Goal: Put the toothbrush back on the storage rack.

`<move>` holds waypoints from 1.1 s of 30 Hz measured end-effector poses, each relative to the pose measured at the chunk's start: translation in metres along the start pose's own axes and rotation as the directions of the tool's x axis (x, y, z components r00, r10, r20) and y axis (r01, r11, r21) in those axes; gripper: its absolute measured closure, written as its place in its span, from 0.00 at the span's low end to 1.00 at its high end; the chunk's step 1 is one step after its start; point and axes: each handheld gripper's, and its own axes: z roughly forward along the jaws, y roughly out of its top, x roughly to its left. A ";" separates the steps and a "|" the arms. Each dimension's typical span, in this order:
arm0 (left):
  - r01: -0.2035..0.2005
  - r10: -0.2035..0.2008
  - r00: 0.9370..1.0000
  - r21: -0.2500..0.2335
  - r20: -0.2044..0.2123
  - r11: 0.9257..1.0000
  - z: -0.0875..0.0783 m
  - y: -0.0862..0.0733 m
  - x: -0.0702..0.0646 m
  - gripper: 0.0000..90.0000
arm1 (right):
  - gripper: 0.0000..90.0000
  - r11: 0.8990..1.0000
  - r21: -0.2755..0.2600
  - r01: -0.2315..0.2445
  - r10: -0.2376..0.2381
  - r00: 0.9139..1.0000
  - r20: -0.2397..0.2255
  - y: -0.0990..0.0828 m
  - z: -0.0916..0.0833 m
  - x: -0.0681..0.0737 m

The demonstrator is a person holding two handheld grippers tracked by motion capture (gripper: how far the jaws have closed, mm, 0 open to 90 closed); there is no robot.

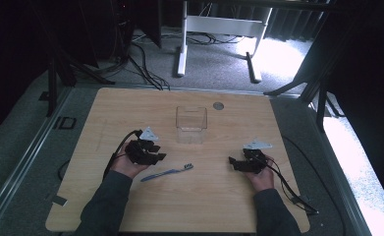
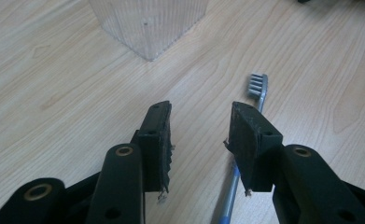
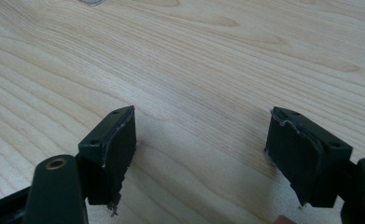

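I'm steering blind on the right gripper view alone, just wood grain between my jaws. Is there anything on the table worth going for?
Observer: Yes. A blue toothbrush lies flat on the table, between the two grippers and nearer the left gripper.
Operator: Is the left one already on it?
Observer: No. In the left gripper view its jaws stand open above the table, and the toothbrush handle passes under the right-hand jaw, untouched.
Operator: Anything else out there?
Observer: A clear, empty container stands upright beyond the toothbrush, toward the far edge.
Operator: And where am I?
Observer: Your right gripper is right of the toothbrush, jaws open, pointing toward it.
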 end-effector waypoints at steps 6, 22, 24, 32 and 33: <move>-0.014 0.014 1.000 0.007 0.010 1.000 0.001 0.001 -0.001 0.66 | 0.27 1.000 0.000 0.000 0.000 1.000 0.000 0.000 0.000 0.000; -0.039 0.038 0.999 0.043 0.030 0.998 0.004 0.002 -0.003 0.66 | 0.27 1.000 0.000 0.001 -0.001 1.000 -0.001 0.000 0.000 0.000; -0.036 0.034 0.999 0.048 0.027 0.998 0.004 0.002 -0.003 0.66 | 0.26 1.000 0.000 0.000 0.000 1.000 -0.001 0.000 0.000 0.000; -0.055 0.053 0.998 0.065 0.040 0.996 0.007 0.002 -0.005 0.66 | 0.27 1.000 0.000 0.001 -0.001 1.000 -0.001 0.000 0.000 0.000; -0.058 0.055 0.997 0.066 0.045 0.996 0.007 0.002 -0.005 0.67 | 0.27 1.000 0.000 0.001 -0.001 1.000 -0.001 0.000 0.000 0.000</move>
